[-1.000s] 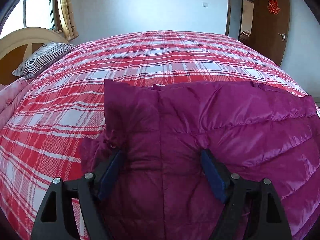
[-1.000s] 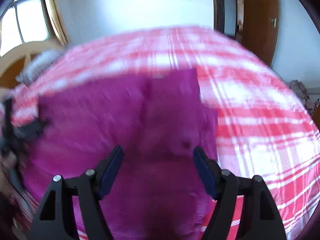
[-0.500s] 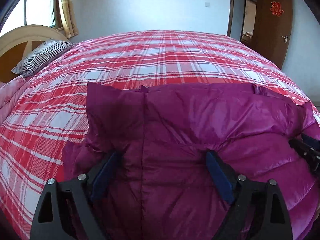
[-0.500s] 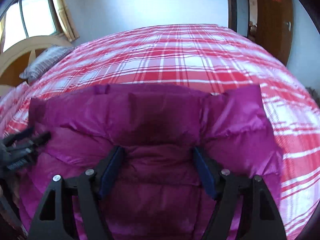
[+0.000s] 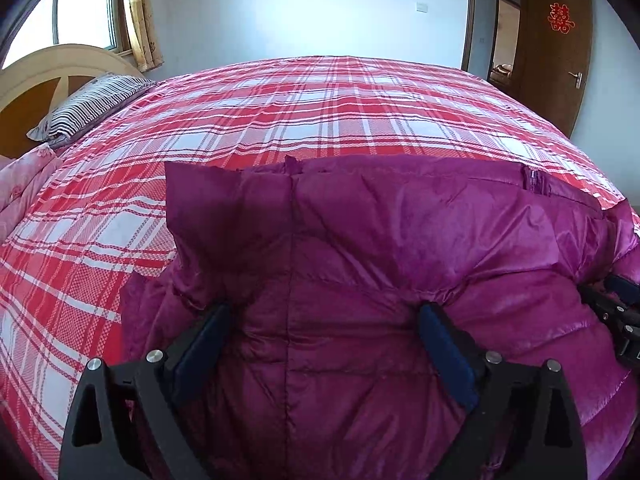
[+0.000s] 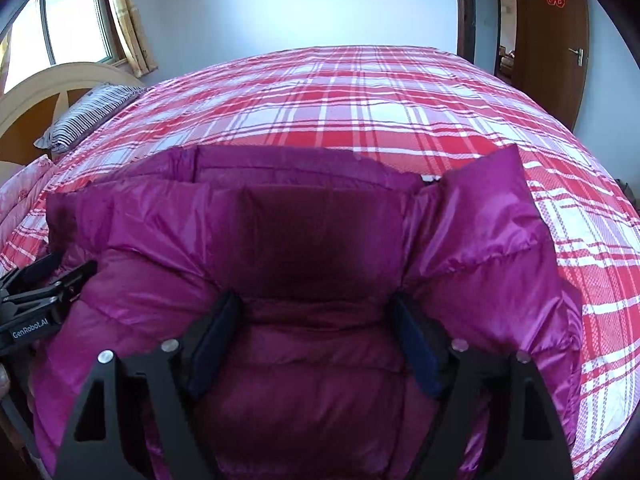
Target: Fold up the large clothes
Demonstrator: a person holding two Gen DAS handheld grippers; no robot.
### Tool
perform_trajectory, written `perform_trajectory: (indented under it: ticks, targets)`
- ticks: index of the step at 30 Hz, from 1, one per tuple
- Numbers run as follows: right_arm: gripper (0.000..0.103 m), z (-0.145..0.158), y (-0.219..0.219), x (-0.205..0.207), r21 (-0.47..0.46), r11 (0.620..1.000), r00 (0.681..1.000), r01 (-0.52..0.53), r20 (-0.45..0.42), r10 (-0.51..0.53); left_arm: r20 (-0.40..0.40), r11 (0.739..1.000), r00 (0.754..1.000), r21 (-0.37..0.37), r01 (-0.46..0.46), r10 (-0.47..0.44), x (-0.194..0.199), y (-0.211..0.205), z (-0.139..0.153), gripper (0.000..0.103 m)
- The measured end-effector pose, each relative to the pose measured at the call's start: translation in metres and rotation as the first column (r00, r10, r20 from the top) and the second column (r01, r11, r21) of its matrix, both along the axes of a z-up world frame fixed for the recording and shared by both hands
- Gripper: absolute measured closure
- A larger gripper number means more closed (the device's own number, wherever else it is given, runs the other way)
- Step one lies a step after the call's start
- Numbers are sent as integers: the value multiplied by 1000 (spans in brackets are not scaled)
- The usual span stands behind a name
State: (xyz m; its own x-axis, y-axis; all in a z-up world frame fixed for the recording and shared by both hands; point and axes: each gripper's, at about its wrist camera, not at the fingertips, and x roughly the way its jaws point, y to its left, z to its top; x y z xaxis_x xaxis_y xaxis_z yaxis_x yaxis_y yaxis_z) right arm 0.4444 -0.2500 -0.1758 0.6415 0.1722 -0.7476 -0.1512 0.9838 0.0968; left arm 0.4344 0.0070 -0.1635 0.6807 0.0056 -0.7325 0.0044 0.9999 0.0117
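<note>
Puffiness is the chief risk, to my eye: the magenta down jacket (image 5: 360,248) is thick, slick and springy, so a fold laid into it may spring back as soon as the pressure comes off. Both pairs of jaws are opening at this moment, and if they lift clear before the padding settles, the doubled layer could slide or balloon open. A pad dragging on the shiny shell while pulling away might also tug the stack askew.

Nearest the lens, the left gripper (image 5: 324,320) stands spread very wide, its blue pads (image 5: 444,344) sunk into the quilted fabric on either side of a bulge. Cloth lies between the jaws, but I judge they are letting go, not pinching. The right gripper (image 6: 316,312) is likewise spread, with a padded mound between its pads, pressing down on the cloth and not gripping it.

Beyond the fingers, the jacket lies folded at the near edge of the bed, its far hem straight across the red plaid bedspread (image 5: 320,112). Further off sit a striped pillow (image 5: 84,108) by the headboard and a wooden door (image 5: 556,52).
</note>
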Motion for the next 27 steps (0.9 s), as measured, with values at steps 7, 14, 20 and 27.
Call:
perform_trajectory:
  ticks: [7,14,20,27]
  targets:
    - [21,-1,2,0,-23,1000,1000,2,-1,-2,3,1000,1000,-2,-4,4,0,1,-1,6]
    - [20,-3,5,1,-45,999,1000,3,-6,-3,4,1000,1000,6,-6,6,-1,1,-1,6]
    - [20,-4,9,2,-67,998,1000,4,-9,-4,3,1000,1000,9,-7,7,-1,1,-1,6]
    - [20,-5,10,2,-78,997,1000,6,-8,-6,1,999,1000,30,-13,13,-1,-2,-1,5]
